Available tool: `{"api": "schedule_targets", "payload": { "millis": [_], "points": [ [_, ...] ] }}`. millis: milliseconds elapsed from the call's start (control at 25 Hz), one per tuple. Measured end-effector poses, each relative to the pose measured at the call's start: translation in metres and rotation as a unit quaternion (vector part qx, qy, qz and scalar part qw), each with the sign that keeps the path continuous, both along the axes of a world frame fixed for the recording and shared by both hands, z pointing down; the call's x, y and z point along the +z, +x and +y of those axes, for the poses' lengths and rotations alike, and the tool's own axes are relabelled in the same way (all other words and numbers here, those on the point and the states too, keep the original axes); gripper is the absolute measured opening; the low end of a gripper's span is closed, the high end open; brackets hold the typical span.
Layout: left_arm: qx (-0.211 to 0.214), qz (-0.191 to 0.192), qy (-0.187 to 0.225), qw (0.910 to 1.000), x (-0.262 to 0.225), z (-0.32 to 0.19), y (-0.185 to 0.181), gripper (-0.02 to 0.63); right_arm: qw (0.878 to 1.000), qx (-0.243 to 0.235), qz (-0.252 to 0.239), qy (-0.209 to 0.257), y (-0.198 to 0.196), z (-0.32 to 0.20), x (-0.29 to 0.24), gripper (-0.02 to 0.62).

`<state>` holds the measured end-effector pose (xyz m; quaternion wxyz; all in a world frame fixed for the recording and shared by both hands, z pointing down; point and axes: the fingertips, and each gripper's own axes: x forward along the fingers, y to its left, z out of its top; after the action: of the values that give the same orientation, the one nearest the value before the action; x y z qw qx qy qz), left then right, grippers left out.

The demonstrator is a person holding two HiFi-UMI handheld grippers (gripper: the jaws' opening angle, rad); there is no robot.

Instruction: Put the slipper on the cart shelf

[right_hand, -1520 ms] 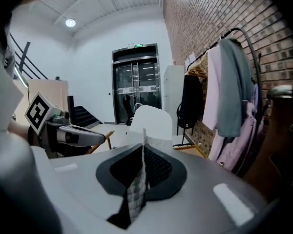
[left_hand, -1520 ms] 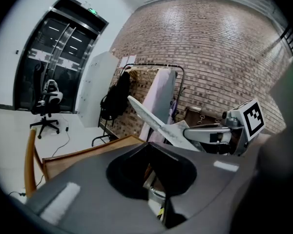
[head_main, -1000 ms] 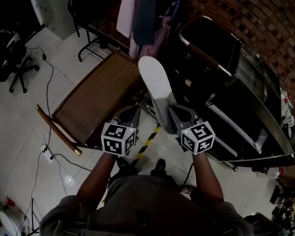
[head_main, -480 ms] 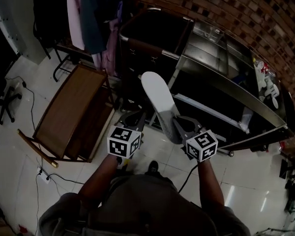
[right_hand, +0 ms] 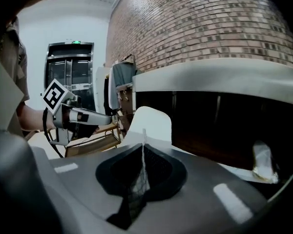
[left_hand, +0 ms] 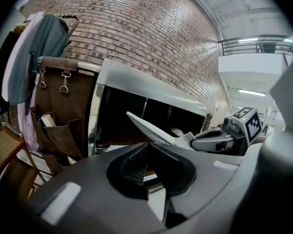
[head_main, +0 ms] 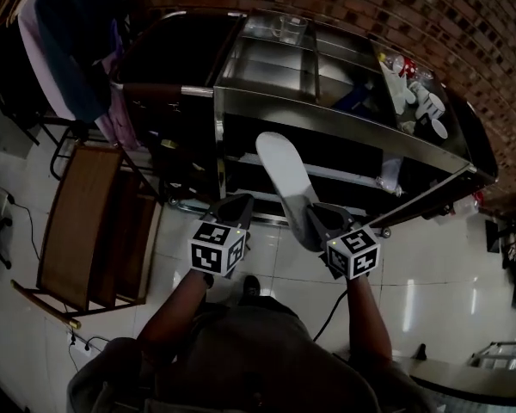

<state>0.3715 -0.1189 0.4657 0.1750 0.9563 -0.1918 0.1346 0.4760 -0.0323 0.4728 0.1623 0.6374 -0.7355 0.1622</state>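
- Slipper [head_main: 284, 175] juts toward twelve o'clock, its near end pinched between the jaws of the right gripper [head_main: 321, 224], toe aimed at the cart shelf [head_main: 348, 155], likely for sliding in.
- Left gripper [head_main: 230, 212], at its nine o'clock, has its jaws together on nothing and is kept clear.

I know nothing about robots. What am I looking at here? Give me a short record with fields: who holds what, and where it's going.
slipper: white, held in the air, pointing at the cart
right gripper: fingers shut on the slipper's near end
left gripper: fingers together, holding nothing
shelf: dark, open toward the person
behind the cart: brick wall
task status: slipper not yet on the shelf
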Motion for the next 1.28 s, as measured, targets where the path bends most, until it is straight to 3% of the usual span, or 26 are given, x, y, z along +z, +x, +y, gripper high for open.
{"api": "schedule_targets", "payload": {
  "millis": [320,720,1000,1280],
  "points": [
    [0.029,-0.005,-0.002,0.9996,0.007,0.016,0.058,0.008,0.994,0.11,-0.022,0.004,0.096,-0.006,0.018,0.009],
    [-0.004,-0.018,0.0,0.9998,0.012,-0.003,0.069,0.008,0.983,0.181,-0.037,0.005,0.186,-0.078,0.043,0.011],
    [-0.031,-0.024,0.001,0.9992,0.014,-0.023,0.071,0.008,0.976,0.211,-0.054,-0.002,0.223,-0.116,0.067,0.011],
    [-0.056,-0.028,0.0,0.998,0.013,-0.042,0.062,0.008,0.973,0.222,-0.06,-0.013,0.233,-0.14,0.086,0.014]
  ]
}}
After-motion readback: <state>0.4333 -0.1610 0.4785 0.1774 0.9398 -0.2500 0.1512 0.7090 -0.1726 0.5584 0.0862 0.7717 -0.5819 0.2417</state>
